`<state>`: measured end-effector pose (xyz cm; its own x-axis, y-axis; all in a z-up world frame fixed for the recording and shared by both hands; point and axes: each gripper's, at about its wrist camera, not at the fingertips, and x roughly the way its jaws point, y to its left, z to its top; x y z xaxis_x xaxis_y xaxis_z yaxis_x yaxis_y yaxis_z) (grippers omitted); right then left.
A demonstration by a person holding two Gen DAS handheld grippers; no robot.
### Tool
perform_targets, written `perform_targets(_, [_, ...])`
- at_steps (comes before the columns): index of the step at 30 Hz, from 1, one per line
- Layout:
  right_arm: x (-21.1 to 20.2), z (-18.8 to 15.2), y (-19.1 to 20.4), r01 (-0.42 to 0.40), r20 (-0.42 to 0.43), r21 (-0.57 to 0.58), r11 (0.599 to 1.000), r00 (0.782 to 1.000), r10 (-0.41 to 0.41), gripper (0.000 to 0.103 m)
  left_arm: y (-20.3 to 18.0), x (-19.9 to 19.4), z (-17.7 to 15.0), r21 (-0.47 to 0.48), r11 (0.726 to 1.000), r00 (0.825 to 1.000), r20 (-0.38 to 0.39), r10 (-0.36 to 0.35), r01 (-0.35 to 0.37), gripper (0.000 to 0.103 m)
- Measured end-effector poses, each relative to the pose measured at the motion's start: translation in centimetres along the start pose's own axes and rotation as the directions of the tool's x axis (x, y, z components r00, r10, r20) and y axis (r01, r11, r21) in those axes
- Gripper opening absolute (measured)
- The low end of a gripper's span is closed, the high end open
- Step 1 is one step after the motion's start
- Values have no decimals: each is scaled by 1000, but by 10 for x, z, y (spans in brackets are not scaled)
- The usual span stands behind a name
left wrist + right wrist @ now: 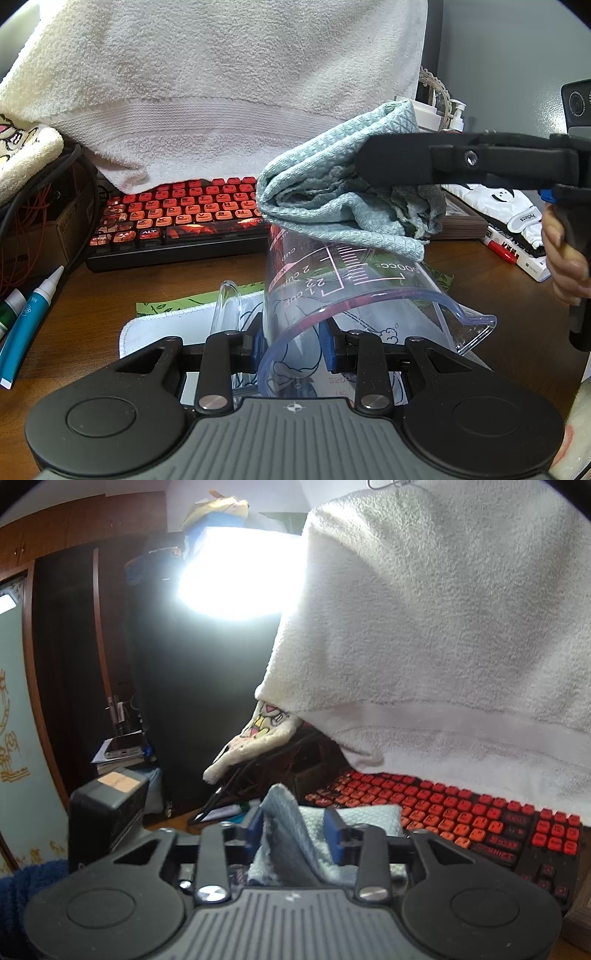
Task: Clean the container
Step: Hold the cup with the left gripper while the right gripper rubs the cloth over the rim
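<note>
Left wrist view: left hand-held gripper (293, 341) pinches the clear measuring cup's (354, 291) wall, cup tipped above the table (103, 295) — right hand-held gripper (293, 834) clamps blue cloth (332, 195) against its base.

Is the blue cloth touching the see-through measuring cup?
Touching. In the left wrist view, the blue cloth lies pressed on the measuring cup, with no gap between them.
</note>
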<state>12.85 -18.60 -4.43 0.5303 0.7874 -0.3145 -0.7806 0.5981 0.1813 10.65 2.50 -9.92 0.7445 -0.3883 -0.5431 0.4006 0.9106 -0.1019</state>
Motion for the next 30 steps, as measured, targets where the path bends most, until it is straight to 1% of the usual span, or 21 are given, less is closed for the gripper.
perform_targets(2, [1,0,2,-6,-4,-10,1000,1000,6,46,0,0,0,0,1000,1000,0,0,0,30])
perform_targets(6, [2,-1,6,-17,-11,-30,999,1000,17,47,0,0,0,1,1000,1000,0,1,-1,30])
perform_targets(7, [3,-1,7,-20,-13,-35,999,1000,20,45,0,0,0,1,1000,1000,0,1,-1,30])
perform_targets(8, [3,-2,8,-23,-15,-40,999,1000,23,37,0,0,0,1,1000,1000,0,0,0,30])
perform_targets(9, [3,-2,9,-26,-16,-45,999,1000,26,27,0,0,0,1,1000,1000,0,0,0,30])
perform_targets(11, [4,-2,11,-32,-20,-54,998,999,31,21,0,0,0,1,1000,1000,0,1,-1,30])
perform_targets(15, [5,-3,14,-44,-28,-74,996,999,42,17,0,0,0,1,1000,1000,0,1,-1,30])
perform_targets(17, [5,-4,18,-62,-35,-87,994,998,59,16,0,0,0,0,1000,1000,0,0,0,30])
perform_targets(19, [6,-4,21,-59,-39,-105,993,998,55,16,0,0,0,0,1000,1000,0,0,0,30])
perform_targets(22, [9,-4,17,-28,-30,-101,995,999,25,16,0,0,0,0,1000,1000,0,0,0,30])
perform_targets(25, [10,-3,8,61,-10,-104,993,998,-62,16,0,0,0,1,1000,1000,0,0,0,30])
perform_targets(26, [9,-2,2,82,-4,-86,993,997,-82,16,0,0,0,1,1000,1000,0,0,0,30])
perform_targets(28, [8,-2,-7,92,4,-44,995,996,-92,16,0,0,0,1,1000,1000,0,0,0,30])
perform_targets(30, [6,-2,-9,81,4,-26,996,997,-81,16,0,-1,0,1,1000,1000,0,0,0,30])
